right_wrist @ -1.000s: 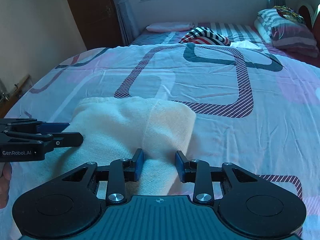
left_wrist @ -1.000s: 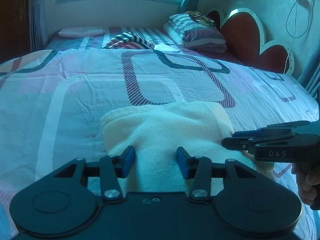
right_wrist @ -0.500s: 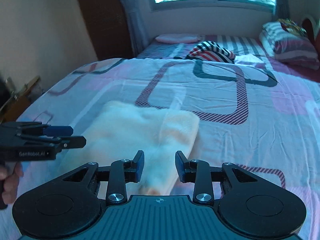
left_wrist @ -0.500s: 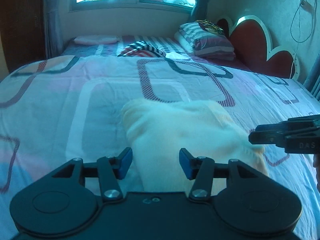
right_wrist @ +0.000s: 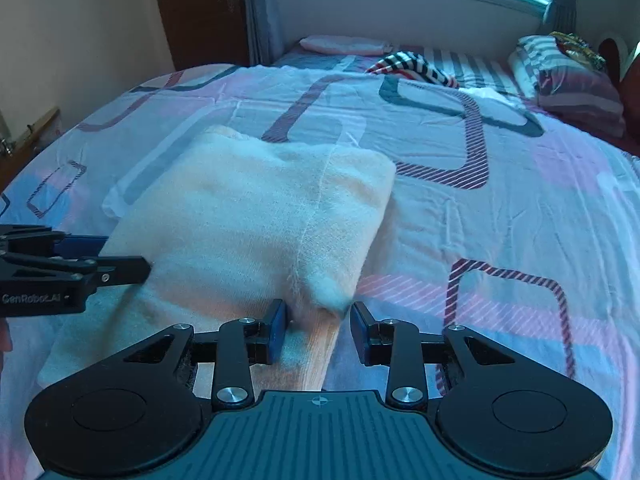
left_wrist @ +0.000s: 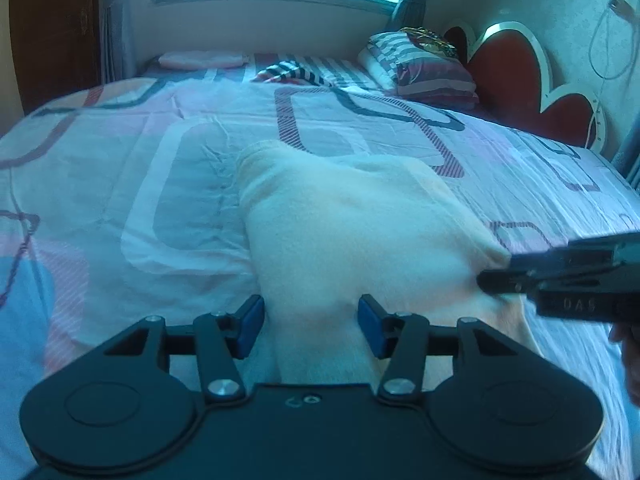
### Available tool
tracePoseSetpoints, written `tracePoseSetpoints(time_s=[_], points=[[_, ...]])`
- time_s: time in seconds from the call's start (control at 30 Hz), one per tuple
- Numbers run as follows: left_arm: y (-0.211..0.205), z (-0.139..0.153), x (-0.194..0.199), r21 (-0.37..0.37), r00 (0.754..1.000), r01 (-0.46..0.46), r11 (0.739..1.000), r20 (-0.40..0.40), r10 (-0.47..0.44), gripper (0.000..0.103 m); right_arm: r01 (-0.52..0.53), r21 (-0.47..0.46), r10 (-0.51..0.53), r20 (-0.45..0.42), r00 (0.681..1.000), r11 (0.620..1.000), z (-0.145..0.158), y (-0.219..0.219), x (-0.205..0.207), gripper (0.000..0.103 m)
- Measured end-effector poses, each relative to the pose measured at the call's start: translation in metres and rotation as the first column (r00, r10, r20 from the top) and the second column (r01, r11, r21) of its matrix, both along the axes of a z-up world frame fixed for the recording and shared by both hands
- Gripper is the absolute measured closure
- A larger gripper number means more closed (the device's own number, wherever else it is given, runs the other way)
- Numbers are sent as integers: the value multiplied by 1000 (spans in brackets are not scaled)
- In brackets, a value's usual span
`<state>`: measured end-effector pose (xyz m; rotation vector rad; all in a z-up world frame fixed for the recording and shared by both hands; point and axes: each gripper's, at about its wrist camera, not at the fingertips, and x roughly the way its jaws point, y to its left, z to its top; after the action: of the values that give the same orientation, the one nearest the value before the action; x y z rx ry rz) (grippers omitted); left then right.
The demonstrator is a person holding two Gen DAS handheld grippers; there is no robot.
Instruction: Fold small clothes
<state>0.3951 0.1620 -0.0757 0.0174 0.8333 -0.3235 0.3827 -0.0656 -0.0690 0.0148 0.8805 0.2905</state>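
Note:
A cream fleece garment point(left_wrist: 360, 232) lies folded on the patterned bedsheet point(left_wrist: 140, 184), its far edge on the striped loop print. My left gripper point(left_wrist: 311, 330) holds the near left part, a thick bunch of cloth filling the gap between its blue pads. From the right wrist view, the left gripper point(right_wrist: 132, 260) meets the garment point(right_wrist: 256, 220) at its left edge. My right gripper point(right_wrist: 319, 330) is shut on a fold at the near right corner. In the left wrist view the right gripper point(left_wrist: 492, 280) reaches that corner. A lower layer of cloth shows under the held edge.
A striped cloth point(right_wrist: 416, 66), a pink pillow point(right_wrist: 344, 44) and stacked striped pillows point(left_wrist: 424, 68) lie at the far end by the window. The red heart-shaped headboard point(left_wrist: 520, 80) lines the right wall. A hand point(left_wrist: 632, 360) shows at the right edge.
Both grippers have drawn back toward the near side with the garment's edge, while its far edge stayed put. The garment now looks longer, and the left pads stand slightly wider.

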Motion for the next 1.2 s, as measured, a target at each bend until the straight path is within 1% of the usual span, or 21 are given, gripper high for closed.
tracePoseSetpoints(time_s=[0.07,0.13,0.2,0.3,0.47,0.6,0.67,0.73,0.77,0.8,0.83,0.87,0.9,0.93,1.0,1.07,1.1,1.17,1.2], points=[[2,2,-23,22,1000,8,1000,18,-8,53,-13,17,12,4,1000,1000,7,1,-19,69],[6,-1,-44,32,1000,2,999,18,-3,53,-21,36,20,1,1000,999,10,0,-38,69],[11,-5,-60,26,1000,-14,1000,11,14,53,-19,42,20,-14,1000,999,6,1,-55,69],[14,-12,-75,13,999,-34,999,-11,34,53,-3,42,6,-53,999,999,-7,2,-66,69],[13,-16,-80,21,999,-49,999,-18,49,52,32,53,-27,-87,996,998,-20,-2,-69,69],[12,-19,-81,28,997,-72,997,-14,72,47,45,56,-39,-91,995,997,-22,-4,-70,69],[7,-20,-83,55,997,-75,996,1,76,45,51,62,-45,-92,995,997,-23,-4,-70,69],[3,-20,-82,93,997,-75,993,16,74,38,55,64,-49,-96,994,996,-23,-4,-69,69],[2,-19,-81,104,997,-83,991,15,82,37,53,63,-47,-97,994,997,-22,-4,-68,69],[2,-16,-81,104,996,-92,990,7,91,41,54,64,-48,-94,994,997,-19,-5,-69,69],[2,-8,-83,103,995,-104,989,7,103,52,58,66,-53,-88,995,996,-14,-6,-72,69],[0,3,-90,104,994,-112,988,21,111,55,60,75,-55,-62,997,995,-3,-8,-81,69],[-2,16,-100,100,993,-115,988,48,111,56,50,92,-47,-33,998,995,8,-10,-91,69],[-4,31,-112,87,991,-118,989,79,111,54,38,105,-38,4,999,994,22,-13,-104,69],[-9,59,-140,54,985,-118,992,137,110,52,32,102,-39,70,997,994,49,-16,-131,69],[-17,82,-167,47,974,-125,991,193,114,46,35,130,-50,112,992,991,72,-22,-155,69],[-21,91,-180,49,969,-129,990,220,116,40,38,142,-56,127,990,989,82,-24,-168,69],[-30,104,-201,49,961,-140,989,247,124,35,38,143,-59,144,988,989,95,-28,-189,69],[-35,108,-211,40,958,-143,989,257,128,28,44,150,-67,155,986,988,101,-29,-200,68]])
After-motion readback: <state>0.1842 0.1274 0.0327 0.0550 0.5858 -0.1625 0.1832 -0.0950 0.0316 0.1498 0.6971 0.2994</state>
